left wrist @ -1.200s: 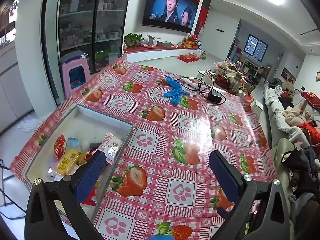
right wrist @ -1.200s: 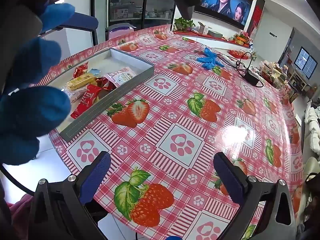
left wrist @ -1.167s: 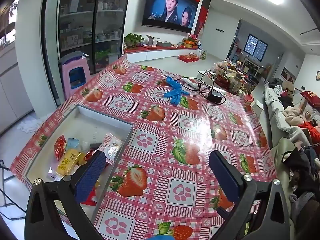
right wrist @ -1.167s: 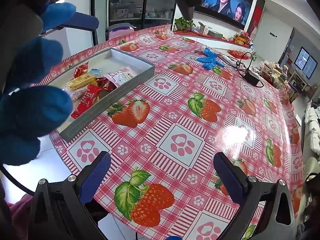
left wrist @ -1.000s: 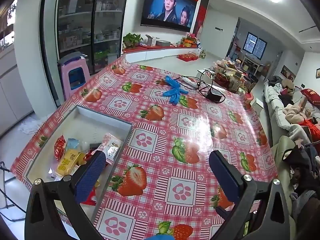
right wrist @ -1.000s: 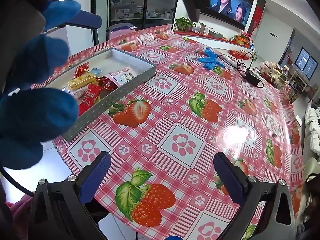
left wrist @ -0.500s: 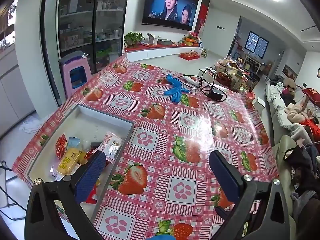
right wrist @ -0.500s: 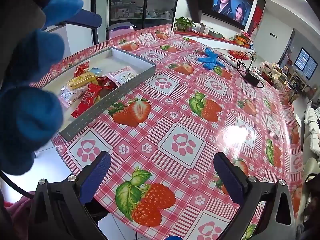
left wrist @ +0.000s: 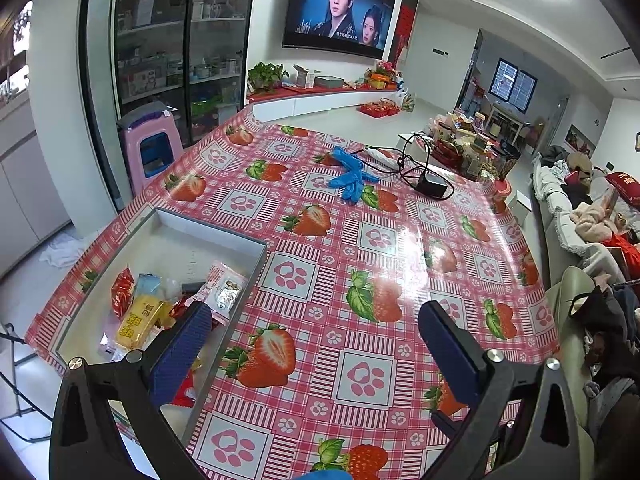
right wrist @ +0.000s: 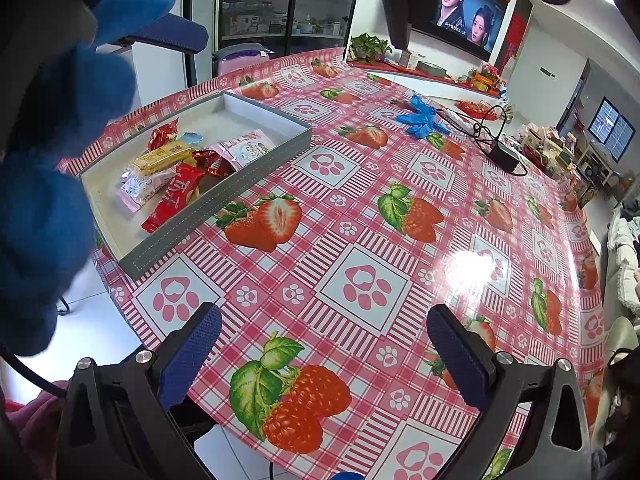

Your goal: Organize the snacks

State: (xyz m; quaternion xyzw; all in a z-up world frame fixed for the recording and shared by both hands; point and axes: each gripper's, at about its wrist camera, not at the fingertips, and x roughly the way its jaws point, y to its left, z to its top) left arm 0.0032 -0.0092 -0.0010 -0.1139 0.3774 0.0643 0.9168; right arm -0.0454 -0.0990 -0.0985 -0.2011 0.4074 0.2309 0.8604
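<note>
The left gripper, black-framed with blue-padded fingers, hung with its jaws spread wide and nothing between them, above the near edge of a table covered in a glossy red-and-white checked oilcloth printed with strawberries and paw marks. The right gripper was likewise spread and empty over the same cloth, with a blue-gloved hand filling the left side of its view.

Just beyond the left gripper's left finger lay a shallow grey rectangular tray at the table's near left corner. The snacks sat heaped in its nearer half: a yellow wrapped bar, a long red packet, a small red wrapped sweet, a pale pink-and-white pouch leaning against the tray's right wall, and a clear wrapped pack. The tray's far half showed bare floor.

Farther across the cloth, well apart from the tray, lay a crumpled pair of blue disposable gloves, and just beside them a black power adapter with its looped cable.

Past the table's left edge stood a pink plastic stool. Behind it rose glass-fronted shelving, and on the far wall hung a large television showing two faces, above a low red-topped white cabinet with a potted green plant. A sofa piled with clothes ran along the right.
</note>
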